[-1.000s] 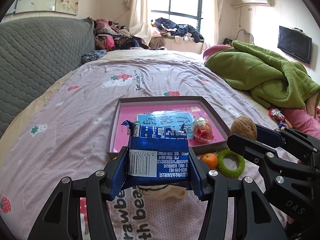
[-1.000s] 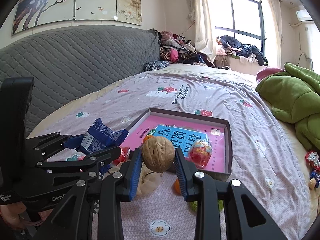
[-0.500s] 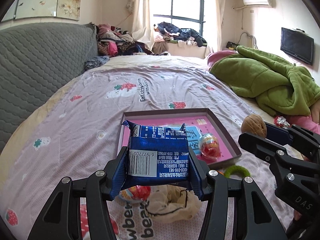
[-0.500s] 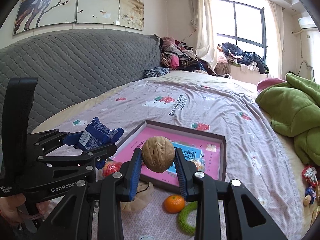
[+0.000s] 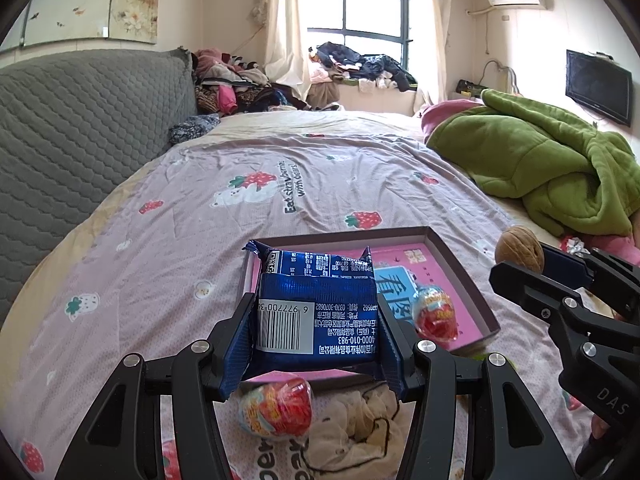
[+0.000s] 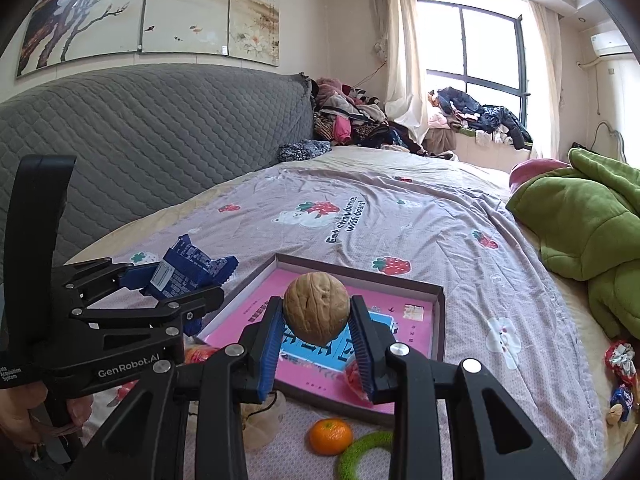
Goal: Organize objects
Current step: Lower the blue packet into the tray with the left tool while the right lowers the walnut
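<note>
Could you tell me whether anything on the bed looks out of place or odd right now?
Mostly loose clutter. One foil-wrapped egg lies in the shallow box, yet a matching egg, an orange, a green ring and a crumpled cloth pouch still lie on the sheet beside it. Nothing looks spilled or damaged.

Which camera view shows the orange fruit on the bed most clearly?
The right wrist view shows it best: the orange fruit lies whole on the bedsheet, in front of the pink tray and beside the green ring. In the left wrist view the fruit is hidden behind the gripper.
</note>
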